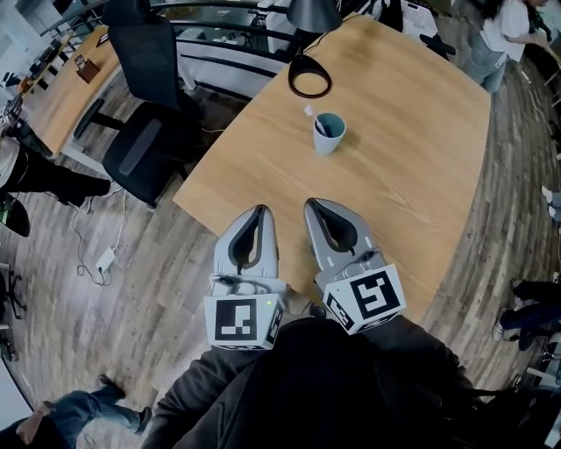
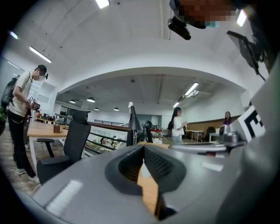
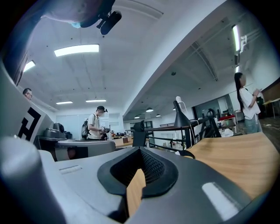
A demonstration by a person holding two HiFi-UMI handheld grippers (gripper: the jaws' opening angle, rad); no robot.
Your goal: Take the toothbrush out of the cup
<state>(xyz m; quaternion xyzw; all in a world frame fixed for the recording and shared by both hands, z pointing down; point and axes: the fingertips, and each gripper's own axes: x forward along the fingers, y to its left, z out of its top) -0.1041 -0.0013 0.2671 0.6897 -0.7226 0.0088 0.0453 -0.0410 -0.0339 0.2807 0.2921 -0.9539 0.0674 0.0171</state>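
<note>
Head view: the light wooden table [image 1: 421, 158] fills most of the frame, with wood-plank floor around it. A black office chair [image 1: 149, 88] stands off the table's far left edge, and a black lamp [image 1: 314, 16] sits at the far edge with its ring-shaped base on the wood. I hold both tools side by side at the near edge, pointing level across the table. The left tool [image 1: 260, 210] has its tip about at the table's edge; the right tool [image 1: 314, 204] reaches just over the surface. In each gripper view the jaws are pressed together at the tips, with only bare tabletop showing through the gap behind them, so neither tool is pinching anything. The light blue cup [image 1: 330, 133] stands upright on the table between the tools and the lamp base, well apart from both tips. The toothbrush [image 1: 314, 117] is in the cup, leaning to the left, its upper end sticking out above the rim.
</note>
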